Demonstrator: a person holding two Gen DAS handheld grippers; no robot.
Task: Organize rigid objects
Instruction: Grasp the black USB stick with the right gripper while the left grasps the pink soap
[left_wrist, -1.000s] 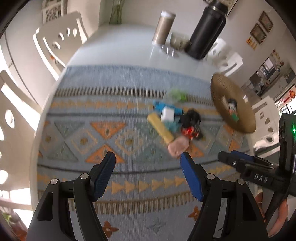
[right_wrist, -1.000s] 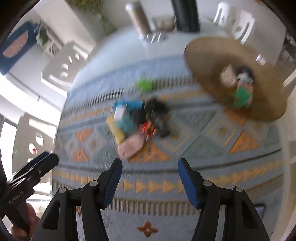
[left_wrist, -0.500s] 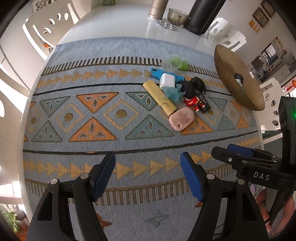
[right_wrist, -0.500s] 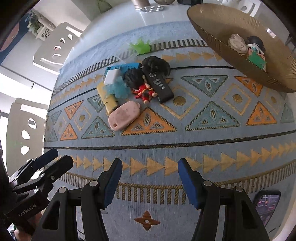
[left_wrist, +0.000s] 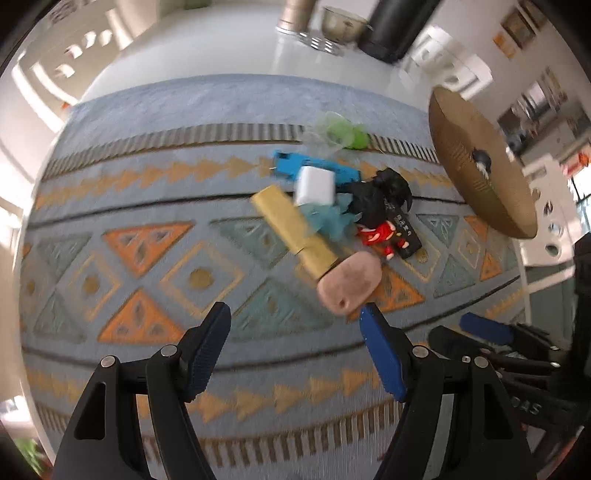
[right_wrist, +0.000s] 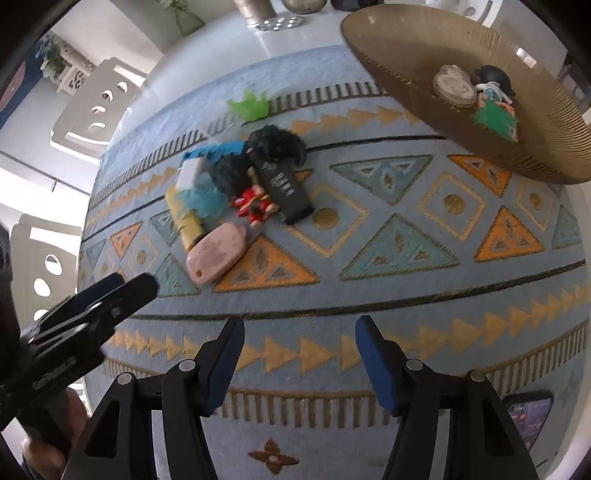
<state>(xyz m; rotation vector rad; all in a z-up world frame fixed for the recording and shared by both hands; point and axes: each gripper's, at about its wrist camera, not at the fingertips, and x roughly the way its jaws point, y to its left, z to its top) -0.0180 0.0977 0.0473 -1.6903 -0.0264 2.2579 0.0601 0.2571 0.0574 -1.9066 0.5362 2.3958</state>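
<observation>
A cluster of small objects is seen on a patterned blue mat (right_wrist: 388, 258) spread over the white counter (left_wrist: 221, 55). In the cluster a pink oval case (right_wrist: 216, 254) lies nearest the camera, touching the end of a yellow bar (left_wrist: 295, 229); a white block (left_wrist: 314, 186) rests on a blue tool (left_wrist: 288, 166), and a red figurine (right_wrist: 255, 203) lies just beside a black rectangular case (right_wrist: 284, 188). A green piece (right_wrist: 249, 105) sits apart, further back (its shape is blurred in the left view). A woven basket (right_wrist: 535, 147) at the mat's right edge already holds a few items. The left gripper (left_wrist: 295, 354) is held with its jaws apart and empty, close to the pink case. The right gripper (right_wrist: 299, 362) likewise stands apart, with nothing between its jaws, above bare mat.
</observation>
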